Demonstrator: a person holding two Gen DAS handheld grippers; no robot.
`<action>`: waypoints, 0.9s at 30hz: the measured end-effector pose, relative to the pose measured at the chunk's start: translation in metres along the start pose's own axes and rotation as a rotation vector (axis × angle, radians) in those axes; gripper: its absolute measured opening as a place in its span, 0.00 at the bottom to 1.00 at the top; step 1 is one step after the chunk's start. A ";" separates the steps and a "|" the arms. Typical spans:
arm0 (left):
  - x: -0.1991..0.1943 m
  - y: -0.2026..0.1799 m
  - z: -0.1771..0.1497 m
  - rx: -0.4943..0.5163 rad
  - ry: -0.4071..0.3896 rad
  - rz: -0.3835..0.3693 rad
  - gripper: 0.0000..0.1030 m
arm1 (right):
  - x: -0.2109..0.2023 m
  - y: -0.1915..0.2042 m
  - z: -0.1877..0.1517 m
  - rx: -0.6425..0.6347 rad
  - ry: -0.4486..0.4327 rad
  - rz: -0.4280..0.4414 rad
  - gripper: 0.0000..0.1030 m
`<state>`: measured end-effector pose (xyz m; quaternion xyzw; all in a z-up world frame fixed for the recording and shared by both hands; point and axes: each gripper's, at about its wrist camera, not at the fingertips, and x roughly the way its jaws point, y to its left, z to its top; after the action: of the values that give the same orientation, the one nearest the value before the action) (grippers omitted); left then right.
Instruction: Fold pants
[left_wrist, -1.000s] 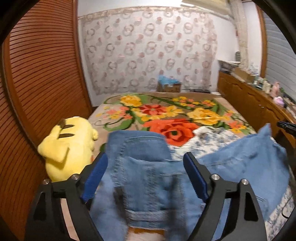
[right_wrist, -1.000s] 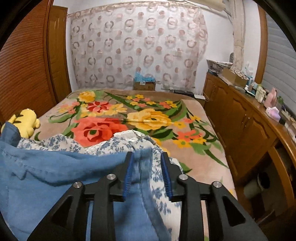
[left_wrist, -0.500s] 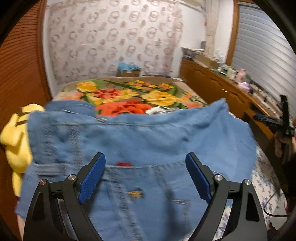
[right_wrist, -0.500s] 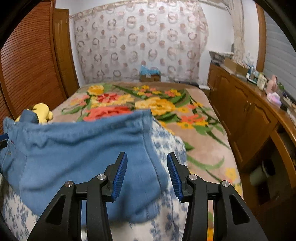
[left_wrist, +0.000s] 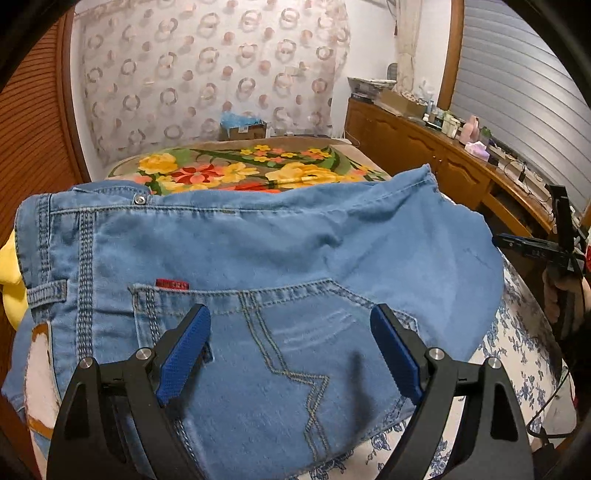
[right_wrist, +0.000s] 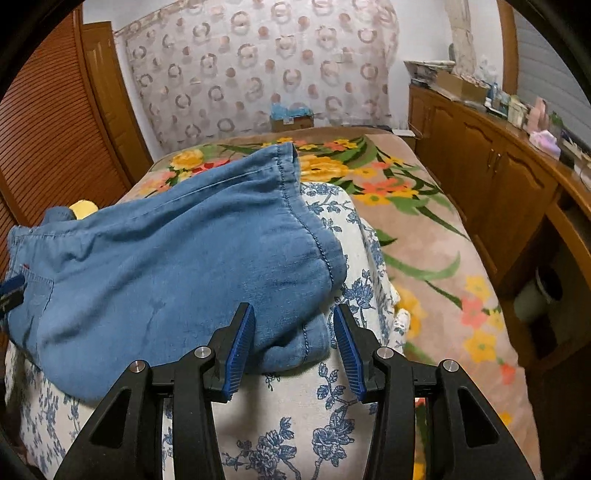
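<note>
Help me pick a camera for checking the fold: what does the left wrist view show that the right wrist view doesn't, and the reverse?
Only the left wrist view: the jeans' back pocket, red tag, waistband rivet, and the right gripper's side.
Only the right wrist view: the stitched leg hem and the cabinet's open shelf.
Both: folded jeans on the blue-flowered cloth, the floral blanket, and the yellow plush.

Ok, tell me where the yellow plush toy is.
In the left wrist view, the yellow plush toy peeks out at the far left edge, behind the jeans by the waistband.
</note>
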<state>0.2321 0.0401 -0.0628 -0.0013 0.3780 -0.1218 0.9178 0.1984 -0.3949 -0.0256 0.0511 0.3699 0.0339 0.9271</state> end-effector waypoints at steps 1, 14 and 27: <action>-0.001 0.000 -0.002 0.003 0.004 0.006 0.86 | 0.002 0.003 0.001 0.005 0.005 -0.002 0.45; -0.029 0.028 -0.023 -0.017 -0.005 0.082 0.86 | 0.016 0.017 0.003 -0.001 0.051 -0.028 0.45; -0.085 0.080 -0.058 -0.101 -0.042 0.194 0.86 | 0.016 0.024 -0.007 -0.063 0.034 -0.027 0.19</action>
<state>0.1519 0.1421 -0.0527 -0.0135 0.3625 -0.0128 0.9318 0.2049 -0.3685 -0.0388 0.0164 0.3850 0.0340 0.9222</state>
